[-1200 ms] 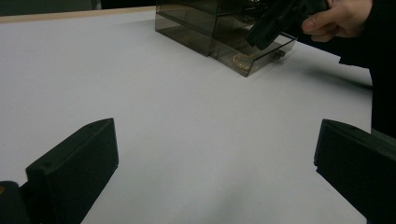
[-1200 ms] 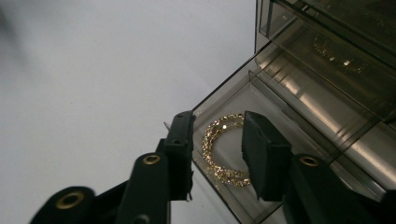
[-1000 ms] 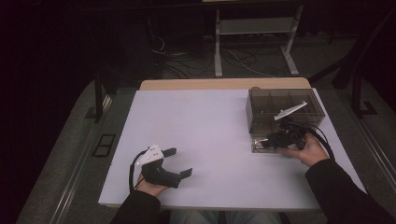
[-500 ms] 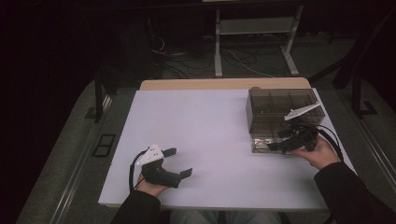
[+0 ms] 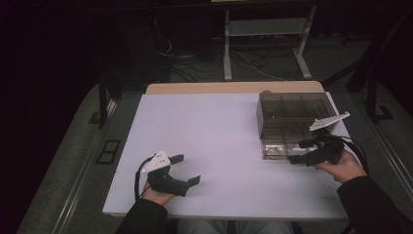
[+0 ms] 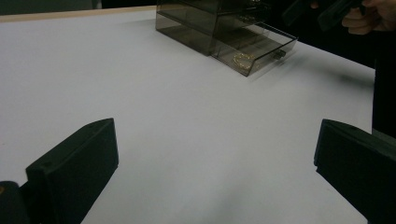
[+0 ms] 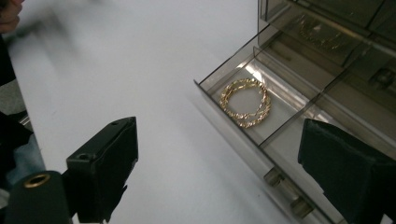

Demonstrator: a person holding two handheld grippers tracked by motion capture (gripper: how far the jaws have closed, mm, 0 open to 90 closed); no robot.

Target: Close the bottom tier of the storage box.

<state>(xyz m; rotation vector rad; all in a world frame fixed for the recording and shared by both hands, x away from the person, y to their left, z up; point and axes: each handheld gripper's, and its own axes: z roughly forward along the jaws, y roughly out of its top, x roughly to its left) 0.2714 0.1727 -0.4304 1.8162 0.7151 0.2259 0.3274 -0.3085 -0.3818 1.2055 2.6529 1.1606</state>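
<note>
A smoky clear drawer box (image 5: 294, 116) (image 6: 205, 21) stands at the table's right. Its bottom drawer (image 7: 261, 121) (image 6: 254, 51) (image 5: 277, 150) is pulled out. Gold bangles (image 7: 245, 102) (image 6: 240, 59) (image 5: 273, 150) lie in the drawer's left compartment. My right gripper (image 5: 298, 152) (image 7: 224, 172) is open just in front of the drawer, nothing between its jaws; the drawer's small knob (image 7: 299, 205) is near the right jaw. My left gripper (image 5: 186, 168) (image 6: 215, 163) rests open on the table's near left, empty.
The white table top (image 5: 219, 131) has a wooden strip (image 5: 234, 87) along its far edge. Beyond it stands a metal frame (image 5: 265, 44) with cables on a dark floor. Another drawer higher in the box holds a gold chain (image 7: 322, 35).
My right gripper has drawn back toward the near right, away from the box. The drawer stands out a bit farther. The left gripper has stayed still.
</note>
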